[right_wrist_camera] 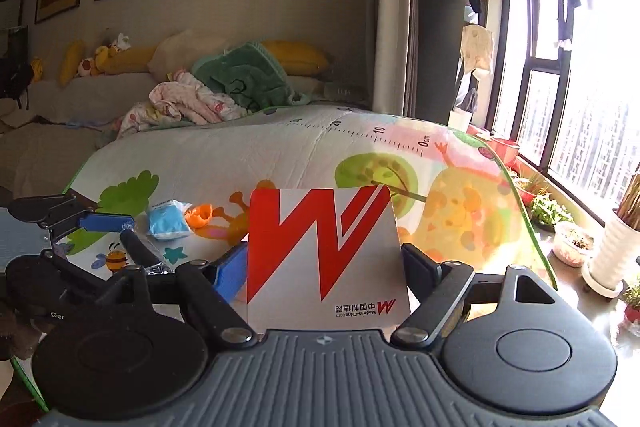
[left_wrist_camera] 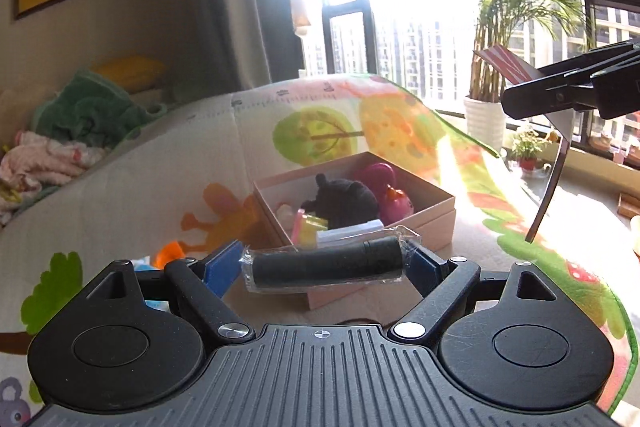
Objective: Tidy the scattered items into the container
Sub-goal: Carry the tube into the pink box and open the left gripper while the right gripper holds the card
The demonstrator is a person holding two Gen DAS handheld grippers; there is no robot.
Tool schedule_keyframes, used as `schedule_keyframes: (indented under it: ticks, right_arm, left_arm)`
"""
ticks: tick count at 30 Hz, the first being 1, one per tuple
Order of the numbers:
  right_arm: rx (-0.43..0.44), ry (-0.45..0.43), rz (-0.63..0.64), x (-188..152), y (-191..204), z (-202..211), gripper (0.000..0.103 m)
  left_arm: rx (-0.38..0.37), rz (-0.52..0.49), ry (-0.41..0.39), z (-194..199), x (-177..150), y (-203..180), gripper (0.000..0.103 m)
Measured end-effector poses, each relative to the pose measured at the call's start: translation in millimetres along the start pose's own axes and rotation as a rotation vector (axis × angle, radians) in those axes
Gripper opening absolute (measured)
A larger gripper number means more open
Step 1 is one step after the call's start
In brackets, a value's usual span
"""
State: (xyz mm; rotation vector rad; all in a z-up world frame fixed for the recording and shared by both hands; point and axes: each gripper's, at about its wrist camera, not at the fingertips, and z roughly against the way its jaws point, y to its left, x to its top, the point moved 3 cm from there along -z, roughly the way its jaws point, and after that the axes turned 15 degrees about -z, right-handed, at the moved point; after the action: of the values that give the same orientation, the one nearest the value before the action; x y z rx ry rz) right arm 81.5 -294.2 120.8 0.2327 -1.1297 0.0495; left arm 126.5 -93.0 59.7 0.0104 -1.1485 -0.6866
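The pale pink cardboard box point(left_wrist_camera: 420, 215), the container of this tidy-up, sits open on the colourful printed play mat point(left_wrist_camera: 120, 187), at the middle of the left wrist picture. It lies straight ahead of and below the left gripper point(left_wrist_camera: 326, 263), far closer to it than to the right gripper point(left_wrist_camera: 520, 99), which reaches in from the right edge of that picture.

The left gripper pinches a black cylinder wrapped in clear plastic point(left_wrist_camera: 328, 263) end to end between its blue pads. The cylinder's long axis runs left to right across the frame, about level and roughly along the box's near wall. I judge a short move forward and a release would drop it in.

The right gripper point(right_wrist_camera: 324, 263) clamps a stiff red-and-silver printed card point(right_wrist_camera: 324, 251) by its side edges, the card standing upright.

Inside the box lie a black plush toy point(left_wrist_camera: 344, 199), a magenta plastic toy point(left_wrist_camera: 384, 191), and some small yellow-green and white pieces at the near left corner that I cannot identify.

Outside it, left on the mat in the right wrist picture, lie a blue packet point(right_wrist_camera: 168, 219) and a small orange toy point(right_wrist_camera: 202, 215) just beside it.
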Motion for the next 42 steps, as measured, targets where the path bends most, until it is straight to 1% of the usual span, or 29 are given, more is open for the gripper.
schedule_keyframes:
  ticks: [4, 7, 9, 10, 11, 14, 16, 18, 23, 27, 31, 33, 34, 35, 37, 38, 42]
  right_arm:
    - [0.008, -0.019, -0.031, 28, -10, -29, 0.08]
    - [0.002, -0.029, -0.04, 46, -17, -55, 0.08]
    - [-0.001, -0.031, -0.047, 57, -21, -73, 0.08]
    - [-0.002, -0.028, -0.053, 62, -22, -82, 0.08]
    - [-0.001, -0.024, -0.062, 66, -24, -90, 0.08]
    - [0.007, -0.007, -0.069, 78, -26, -115, 0.08]
    - [0.008, 0.001, -0.067, 85, -26, -131, 0.08]
    - [0.004, 0.0, -0.064, 90, -24, -145, 0.08]
    - [0.024, 0.016, -0.117, 97, -23, -191, 0.08]
    - [0.066, 0.049, -0.177, 90, -12, -230, 0.08]
    - [0.098, 0.059, -0.198, 78, 4, -256, 0.08]
    - [0.102, 0.106, -0.194, 64, 10, -266, 0.081]
    - [0.119, 0.131, -0.184, 55, 11, -268, 0.082]
    - [0.138, 0.159, -0.166, 44, 13, -267, 0.085]
    - [0.147, 0.192, -0.127, 25, 18, -260, 0.088]
    - [0.151, 0.203, -0.103, 16, 19, -254, 0.088]
    - [0.127, 0.224, -0.065, -3, 21, -231, 0.088]
  left_arm:
    - [-0.028, 0.002, 0.011, -48, 14, 5, 0.09]
    - [-0.029, 0.005, -0.013, -82, 26, 10, 0.09]
    - [-0.015, 0.005, -0.039, -104, 33, 12, 0.092]
    - [-0.011, 0.007, -0.052, -115, 35, 14, 0.092]
    - [-0.01, 0.006, -0.053, -126, 35, 15, 0.095]
    - [-0.049, 0.012, -0.032, -145, 30, 15, 0.096]
    - [-0.069, 0.024, -0.038, -142, 22, 15, 0.099]
    - [-0.065, 0.047, -0.036, -134, 11, 18, 0.101]
    - [-0.065, 0.15, 0.024, -108, -23, 38, 0.102]
    - [-0.024, 0.18, 0.05, -91, -40, 52, 0.102]
    - [0.008, 0.21, 0.077, -79, -54, 65, 0.102]
    - [0.023, 0.237, 0.093, -74, -63, 73, 0.103]
    - [0.028, 0.252, 0.101, -71, -67, 76, 0.103]
    - [0.033, 0.267, 0.107, -68, -71, 79, 0.103]
    - [0.038, 0.293, 0.12, -62, -79, 84, 0.103]
    - [0.041, 0.302, 0.129, -62, -83, 85, 0.103]
    - [0.057, 0.33, 0.164, -52, -100, 84, 0.103]
